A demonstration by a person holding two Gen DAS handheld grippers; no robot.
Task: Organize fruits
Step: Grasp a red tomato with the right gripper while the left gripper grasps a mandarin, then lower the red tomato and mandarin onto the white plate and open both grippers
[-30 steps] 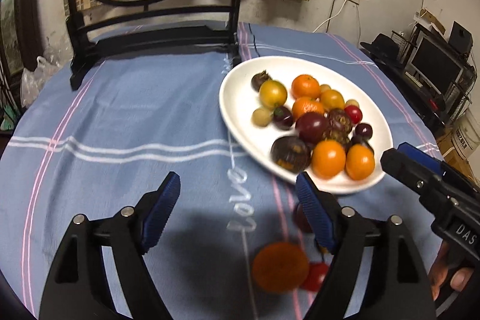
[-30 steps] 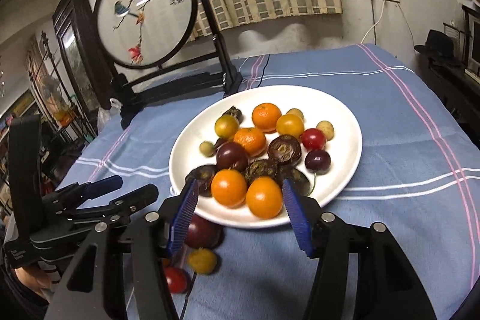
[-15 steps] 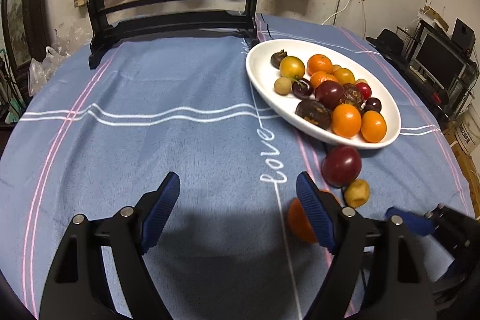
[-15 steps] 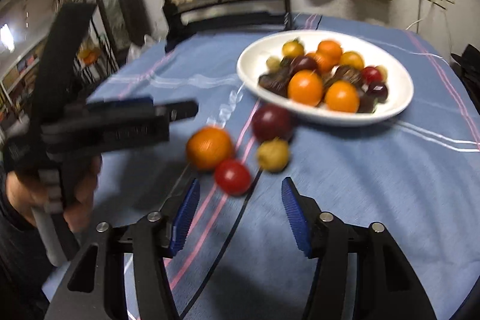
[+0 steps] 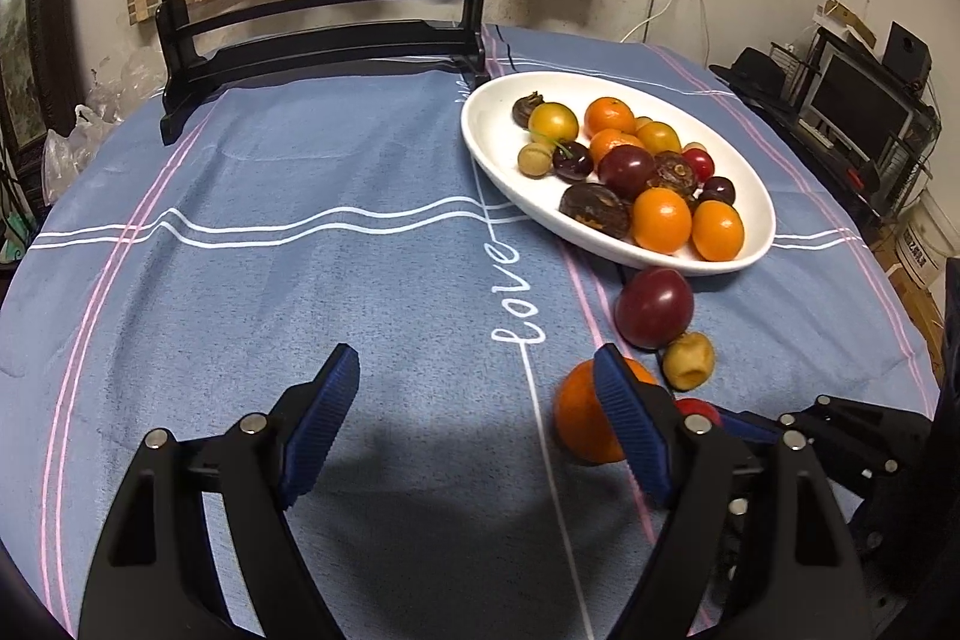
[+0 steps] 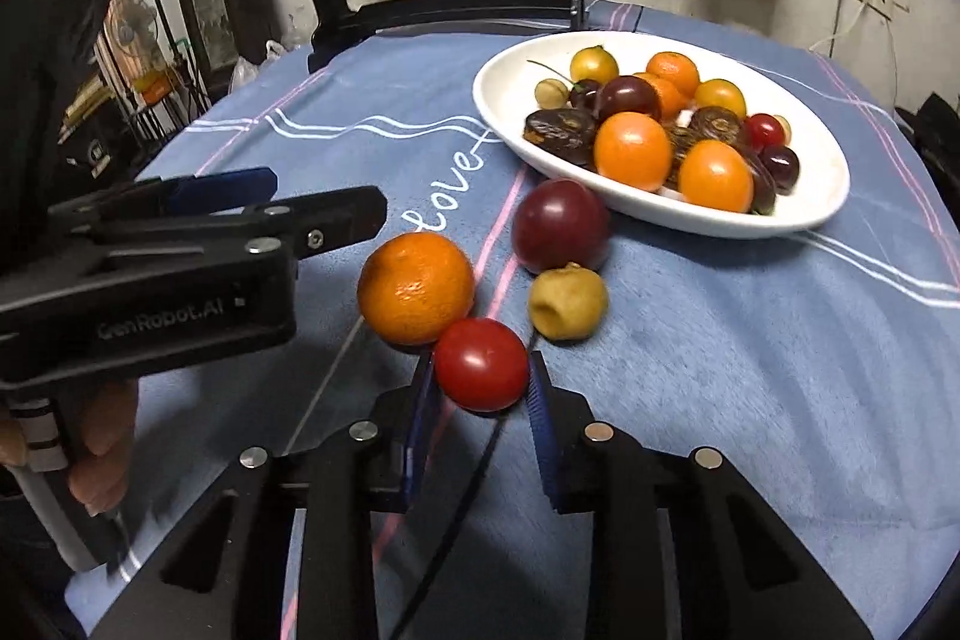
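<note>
Your right gripper (image 6: 480,376) is clamped on the red tomato (image 6: 481,364), low in the centre of the right wrist view, on the blue desk (image 6: 750,370). The orange (image 6: 415,287) touches it at upper left; the plum (image 6: 561,225) and small yellow fruit (image 6: 567,303) sit just beyond, below the white plate (image 6: 828,196). Your left gripper (image 5: 474,418) hangs with its jaws apart and nothing between them.

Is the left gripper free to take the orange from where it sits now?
Probably yes. The left gripper is open with nothing between its pads, and the orange lies just off its right finger. The tomato touching the orange sits in the right gripper, crowding that side.
</note>
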